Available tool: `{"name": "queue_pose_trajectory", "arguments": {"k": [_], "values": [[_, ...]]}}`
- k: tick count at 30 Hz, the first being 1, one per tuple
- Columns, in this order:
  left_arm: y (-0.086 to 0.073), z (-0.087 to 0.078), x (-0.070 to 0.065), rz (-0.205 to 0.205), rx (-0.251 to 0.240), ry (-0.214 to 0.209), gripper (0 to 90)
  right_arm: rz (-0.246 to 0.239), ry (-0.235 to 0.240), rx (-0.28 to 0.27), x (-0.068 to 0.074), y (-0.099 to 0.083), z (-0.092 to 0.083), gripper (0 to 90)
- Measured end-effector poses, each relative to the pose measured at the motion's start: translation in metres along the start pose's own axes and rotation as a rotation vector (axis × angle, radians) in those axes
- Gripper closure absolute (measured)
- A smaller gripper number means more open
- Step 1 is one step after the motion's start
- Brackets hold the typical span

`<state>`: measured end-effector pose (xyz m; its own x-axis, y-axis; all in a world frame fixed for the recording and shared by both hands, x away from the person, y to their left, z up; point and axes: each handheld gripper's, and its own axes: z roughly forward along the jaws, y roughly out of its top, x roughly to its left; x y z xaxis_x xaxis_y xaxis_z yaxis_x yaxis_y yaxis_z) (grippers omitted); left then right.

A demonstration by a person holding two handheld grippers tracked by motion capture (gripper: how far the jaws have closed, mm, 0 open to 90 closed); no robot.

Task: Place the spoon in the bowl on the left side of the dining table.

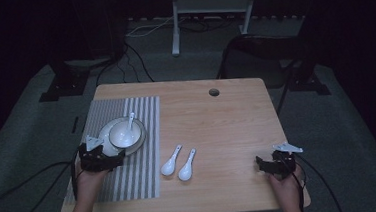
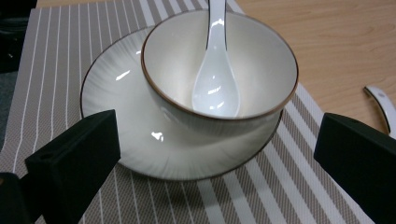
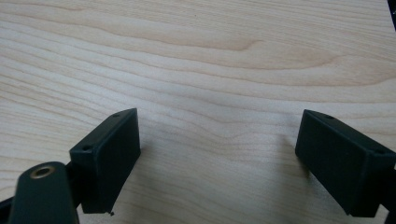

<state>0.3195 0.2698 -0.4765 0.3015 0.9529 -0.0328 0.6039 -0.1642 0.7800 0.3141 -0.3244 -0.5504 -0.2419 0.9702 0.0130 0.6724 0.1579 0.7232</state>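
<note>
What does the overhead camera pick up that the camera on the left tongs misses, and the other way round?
The high view alone takes in the whole wooden table, two loose spoons lying side by side on bare wood, and the right tongs near the table's right edge. The left gripper view alone shows close detail: the bowl's thin brown rim and the plate's fine ribbing. Both show the striped placemat, the spoon in the bowl, and the left tongs, open around nothing.
</note>
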Motion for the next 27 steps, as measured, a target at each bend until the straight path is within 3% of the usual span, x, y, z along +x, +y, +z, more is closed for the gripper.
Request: {"name": "queue_pose_trajectory", "arguments": {"k": [14, 27], "values": [[-0.038, -0.009, 0.004, 0.0, 0.017, -0.018, 0.5, 0.002, 0.0, 0.001, 0.0, 0.0, 0.0, 13.3], [-0.071, -0.024, 0.018, -0.012, 0.03, 0.011, 0.5, 0.002, 0.0, 0.001, 0.0, 0.0, 0.0, 13.3]]}}
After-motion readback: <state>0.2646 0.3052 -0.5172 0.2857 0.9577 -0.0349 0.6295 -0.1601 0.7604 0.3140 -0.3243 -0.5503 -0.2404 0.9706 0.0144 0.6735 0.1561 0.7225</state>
